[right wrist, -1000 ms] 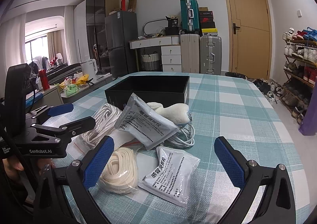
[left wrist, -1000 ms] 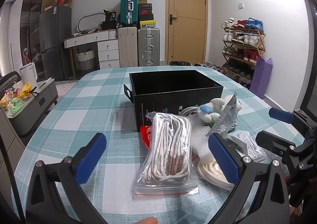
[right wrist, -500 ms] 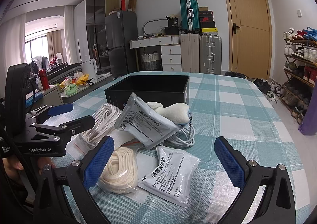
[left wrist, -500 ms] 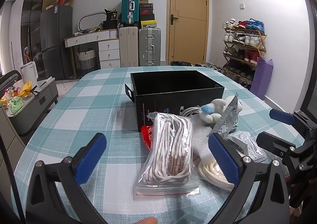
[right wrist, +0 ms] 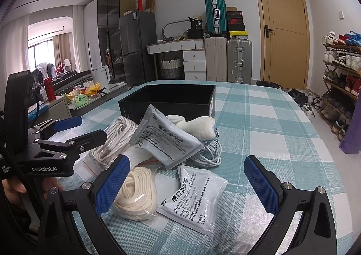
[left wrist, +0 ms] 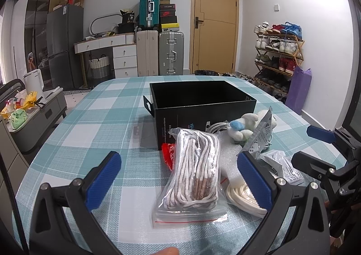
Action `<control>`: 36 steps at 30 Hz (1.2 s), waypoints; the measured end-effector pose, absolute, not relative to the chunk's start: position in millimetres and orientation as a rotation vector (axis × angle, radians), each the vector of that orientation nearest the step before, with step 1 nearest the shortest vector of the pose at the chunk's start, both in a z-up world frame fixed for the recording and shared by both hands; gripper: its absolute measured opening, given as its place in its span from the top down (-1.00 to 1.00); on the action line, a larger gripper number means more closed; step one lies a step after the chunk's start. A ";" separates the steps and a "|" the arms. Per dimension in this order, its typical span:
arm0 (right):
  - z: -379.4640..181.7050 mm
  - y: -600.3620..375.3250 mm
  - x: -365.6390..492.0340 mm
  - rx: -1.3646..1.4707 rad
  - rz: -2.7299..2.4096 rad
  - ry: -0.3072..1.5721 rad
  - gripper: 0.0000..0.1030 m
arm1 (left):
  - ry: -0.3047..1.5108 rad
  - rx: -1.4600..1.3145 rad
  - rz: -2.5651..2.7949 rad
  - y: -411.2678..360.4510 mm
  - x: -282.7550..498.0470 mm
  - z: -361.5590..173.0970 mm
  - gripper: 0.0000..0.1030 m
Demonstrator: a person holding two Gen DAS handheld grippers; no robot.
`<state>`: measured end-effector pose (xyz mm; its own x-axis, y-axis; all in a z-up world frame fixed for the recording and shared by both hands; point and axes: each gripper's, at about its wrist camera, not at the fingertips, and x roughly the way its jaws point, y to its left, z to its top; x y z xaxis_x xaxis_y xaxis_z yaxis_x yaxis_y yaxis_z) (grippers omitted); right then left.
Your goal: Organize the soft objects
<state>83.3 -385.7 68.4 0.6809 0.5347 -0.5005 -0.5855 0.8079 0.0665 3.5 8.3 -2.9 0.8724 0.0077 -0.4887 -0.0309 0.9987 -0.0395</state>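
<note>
An open black box (left wrist: pixel 200 97) (right wrist: pixel 171 99) stands on the checked table. In front of it lie soft items: a clear bag of striped white rope (left wrist: pixel 194 171) (right wrist: pixel 115 137), a cream rope coil (left wrist: pixel 243 196) (right wrist: pixel 137 191), two grey-white sachets (right wrist: pixel 194 196) (right wrist: pixel 167 137), a white plush toy (left wrist: pixel 246 126) (right wrist: pixel 198 126) and a white cable (right wrist: pixel 207 155). My left gripper (left wrist: pixel 180 178) is open and empty, just short of the rope bag. My right gripper (right wrist: pixel 185 182) is open and empty over the flat sachet.
The teal checked tablecloth (left wrist: pixel 90 124) covers a rounded table. A red packet (left wrist: pixel 168 153) peeks from under the rope bag. Suitcases (left wrist: pixel 158 52), drawers, a door and a shoe rack (left wrist: pixel 277 52) stand beyond. A side cart with clutter (left wrist: pixel 22 108) is to the left.
</note>
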 end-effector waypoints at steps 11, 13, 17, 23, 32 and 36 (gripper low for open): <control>66.0 -383.8 87.8 -0.111 0.618 0.553 -0.99 | 0.511 -0.047 0.020 9.7 3.3 -3.5 -1.00; 66.8 -382.4 88.6 -0.113 0.615 0.557 -0.99 | 0.509 -0.048 0.020 9.8 3.4 -3.4 -1.00; 66.8 -380.2 90.7 -0.118 0.612 0.566 -0.99 | 0.512 -0.050 0.020 10.4 3.2 -3.7 -1.00; 69.3 -376.9 93.2 -0.136 0.601 0.582 -0.99 | 0.522 -0.044 0.024 11.5 3.5 -4.9 -1.00; 66.2 -377.1 102.8 -0.159 0.547 0.680 -0.99 | 0.569 -0.014 0.034 10.7 8.0 -6.1 -1.00; 57.5 -378.0 110.8 -0.161 0.509 0.749 -0.99 | 0.584 0.004 0.035 10.3 10.6 -5.6 -1.00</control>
<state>110.8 -378.0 57.5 0.6181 0.3842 -0.6858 -0.4965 0.8672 0.0384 10.6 10.3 -5.6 0.8338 0.0345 -0.5510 -0.0324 0.9994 0.0136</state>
